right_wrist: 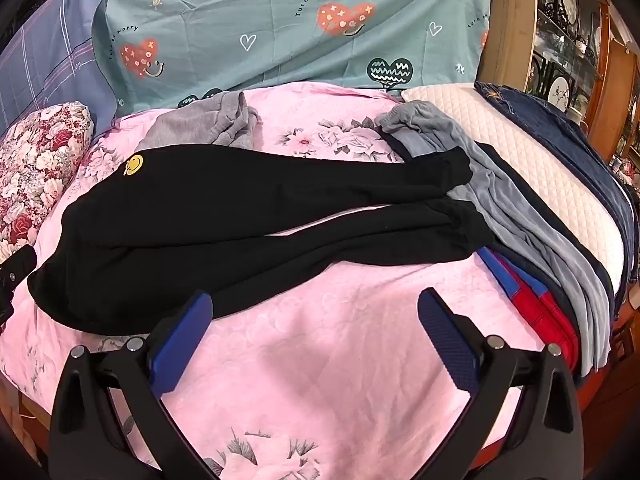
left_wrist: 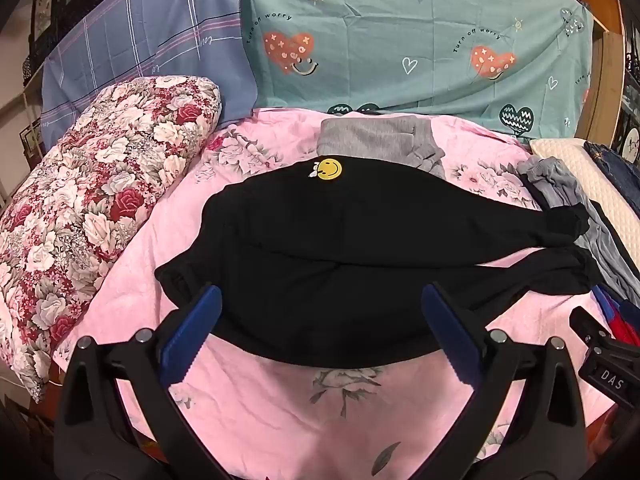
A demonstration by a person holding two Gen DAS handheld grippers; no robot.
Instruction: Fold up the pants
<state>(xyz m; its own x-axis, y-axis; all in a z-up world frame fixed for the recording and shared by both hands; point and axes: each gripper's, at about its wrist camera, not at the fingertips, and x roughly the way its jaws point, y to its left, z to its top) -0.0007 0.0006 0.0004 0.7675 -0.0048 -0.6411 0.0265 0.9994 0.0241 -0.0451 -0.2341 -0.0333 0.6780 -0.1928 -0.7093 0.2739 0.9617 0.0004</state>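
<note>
Bedding comes first: the pink floral bed cover [left_wrist: 248, 408] carries the black pants [left_wrist: 340, 248], which are laid flat across it, waist at the left, 2 legs running right and slightly parted. Both the left gripper [left_wrist: 322, 320] and the right gripper [right_wrist: 314, 330] are held wide open and empty. The near leg's edge is best pinched at waist and cuff [right_wrist: 464, 224], then laid squarely over the far leg.

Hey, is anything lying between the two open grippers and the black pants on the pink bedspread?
Nothing visible. The left gripper, open, hovers over the waist end of the black pants; between the open right gripper and the near leg lies only bare pink bedspread.
</note>
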